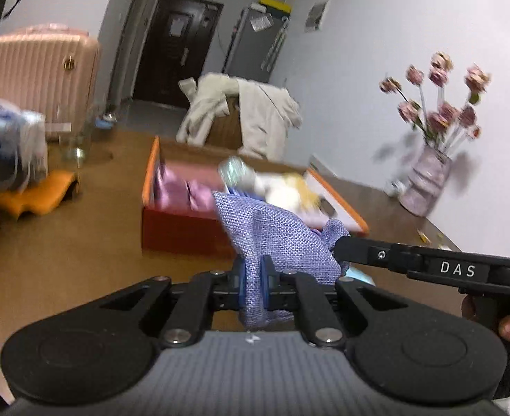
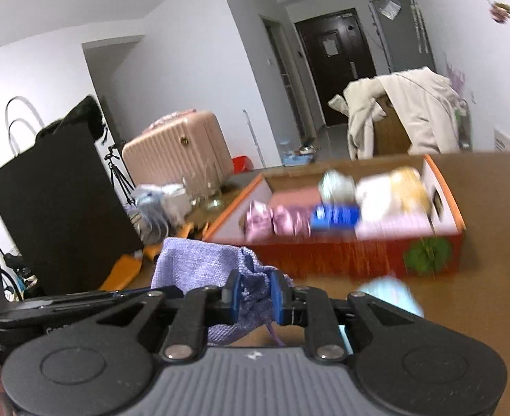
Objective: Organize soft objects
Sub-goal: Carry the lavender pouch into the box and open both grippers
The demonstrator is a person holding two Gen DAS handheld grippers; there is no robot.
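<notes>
Pouch point(image 1: 275, 239) pinched between both grippers, held above table point(image 1: 64, 260), just short of box point(image 1: 182, 232).
Left gripper point(image 1: 253, 284) clamped on lower edge; right gripper point(image 2: 255, 296) clamped on gathered drawstring neck.
Two-point grip likely to keep limp fabric spread and controlled, not sagging.
Box open-topped, already packed with pink bundles point(image 2: 275, 220), blue item point(image 2: 334, 216), pale and yellow soft things; probably destination.
Likely next: lift over near wall, drop into free spot.
Background blurred. Vase point(image 1: 425, 183) well apart.
</notes>
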